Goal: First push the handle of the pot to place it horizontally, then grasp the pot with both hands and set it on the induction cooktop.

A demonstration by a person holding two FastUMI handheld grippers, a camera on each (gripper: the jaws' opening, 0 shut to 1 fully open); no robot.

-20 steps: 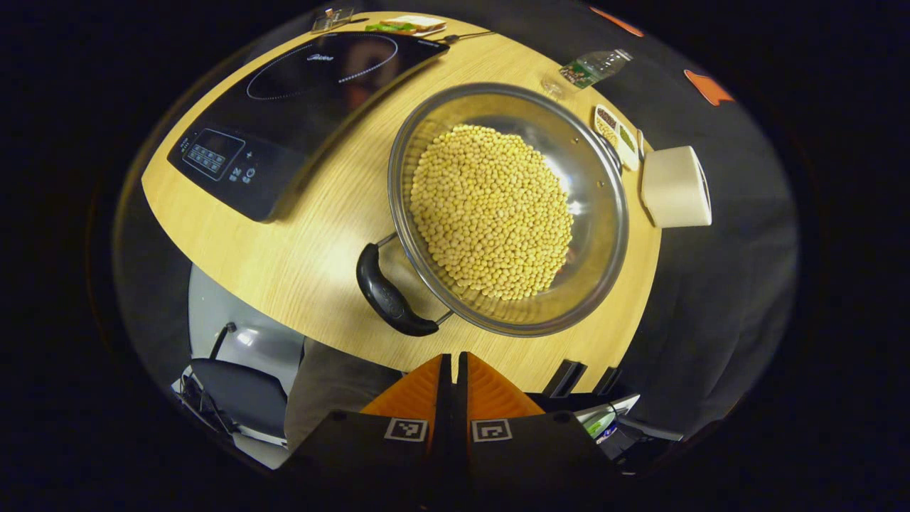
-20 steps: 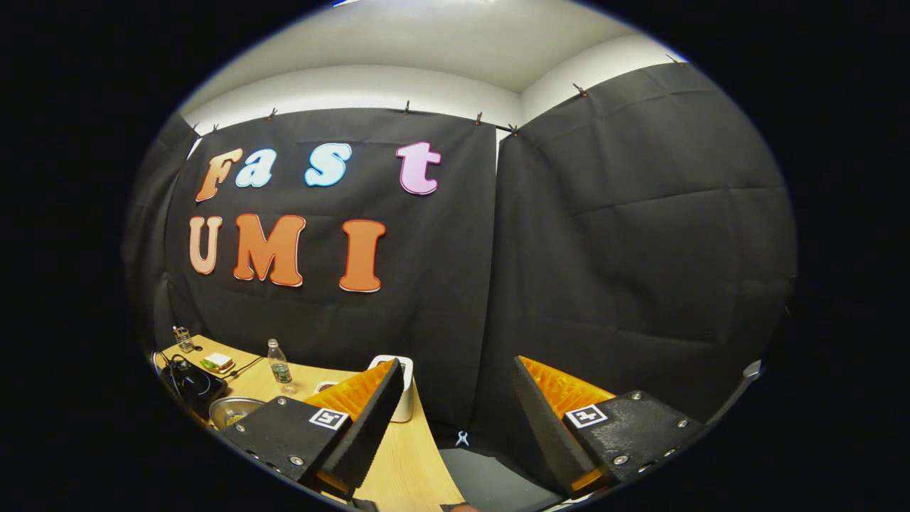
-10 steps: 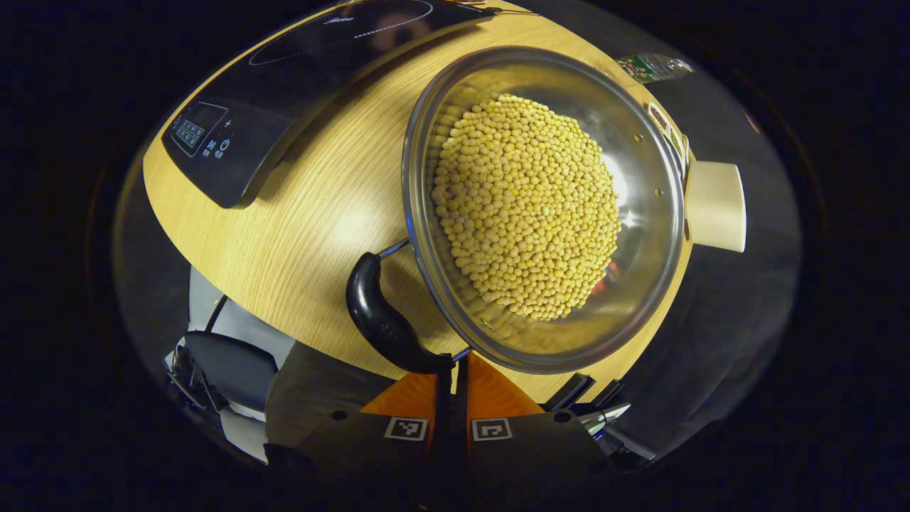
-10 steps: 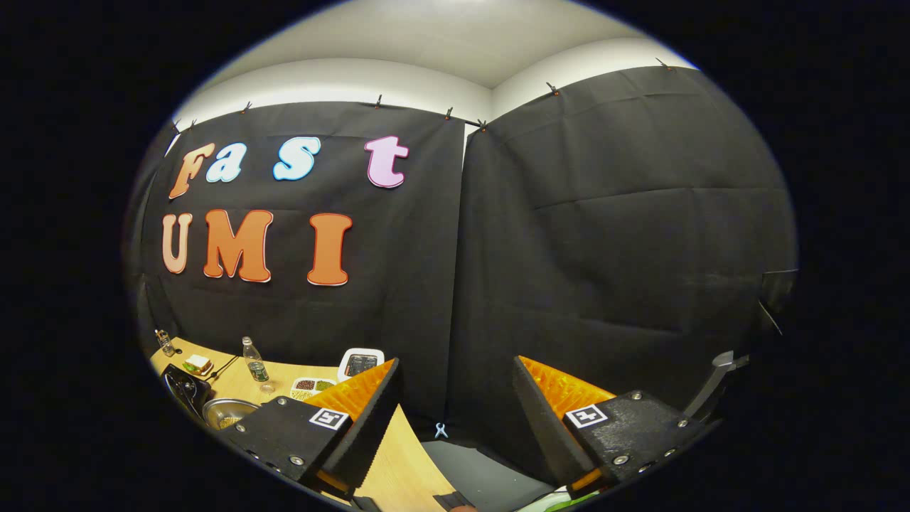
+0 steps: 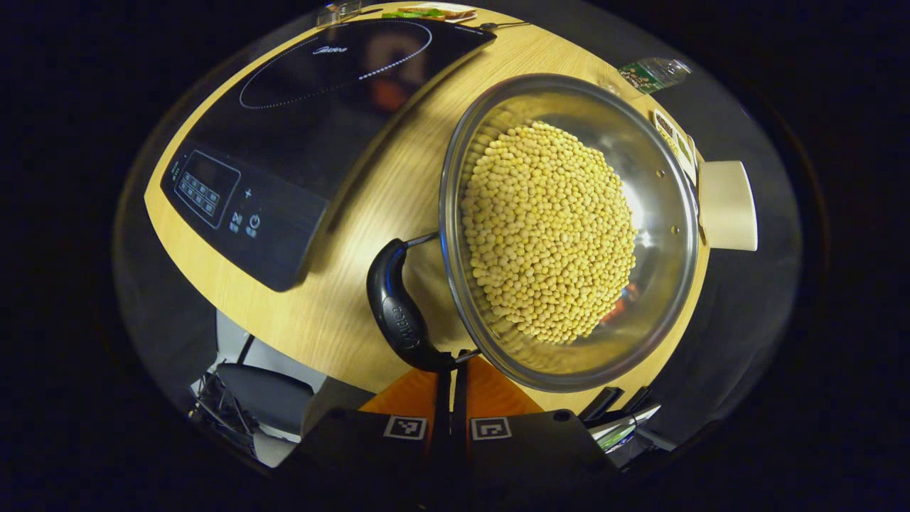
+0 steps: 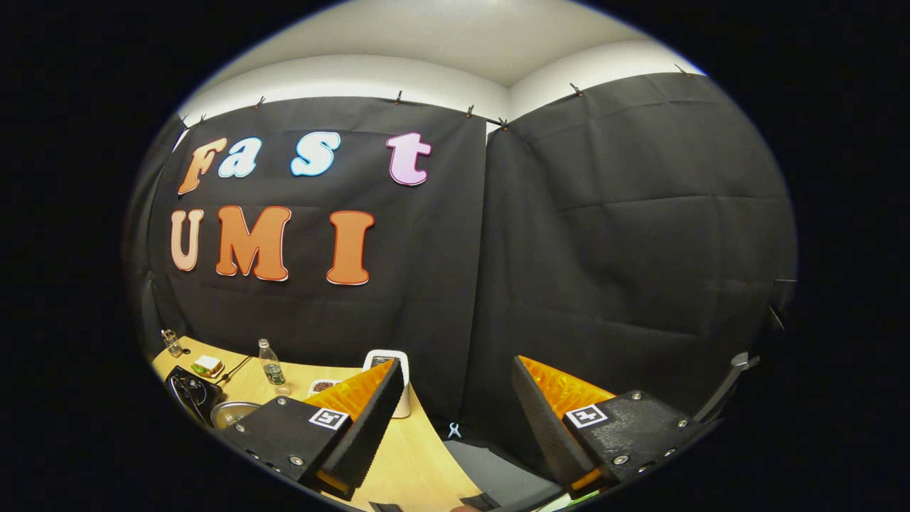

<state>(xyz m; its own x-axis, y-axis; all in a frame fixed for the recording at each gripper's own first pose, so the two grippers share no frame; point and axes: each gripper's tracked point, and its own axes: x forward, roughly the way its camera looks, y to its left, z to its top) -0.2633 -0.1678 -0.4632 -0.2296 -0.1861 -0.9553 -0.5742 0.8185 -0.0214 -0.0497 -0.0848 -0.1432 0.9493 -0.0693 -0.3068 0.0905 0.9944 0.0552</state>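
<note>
Left tool [image 5: 451, 370] at bottom centre of the left gripper view, fingers pressed together with nothing between them, tips right up against the lower end of the black pot handle [image 5: 398, 313]. Steel pot [image 5: 661, 213] filling centre right, heaped with yellow beans [image 5: 547, 227], resting on the wooden worktop [image 5: 370, 213]. Handle curving down the pot's left flank, close beside the rim. Induction cooktop [image 5: 306, 135] at upper left, just beside the pot, control panel [image 5: 213, 199] toward the left edge; a strip of bare wood between the two. Crowded behind the pot: white box [image 5: 726, 206] at right, touching or nearly touching the rim, cannot tell which; a small divided dish [image 5: 675, 142] squeezed above it; a water bottle [image 5: 650, 72] lying at upper right. Plate of food [image 5: 426, 12] at the very top edge. Over in the right gripper view, right tool [image 6: 455, 398] wide open, gripping nothing, raised and pointed at the black cloth wall [image 6: 604, 249]. Worktop down at lower left there, with bottle, white box and pot small and far off behind the left finger [image 6: 355, 412].
</note>
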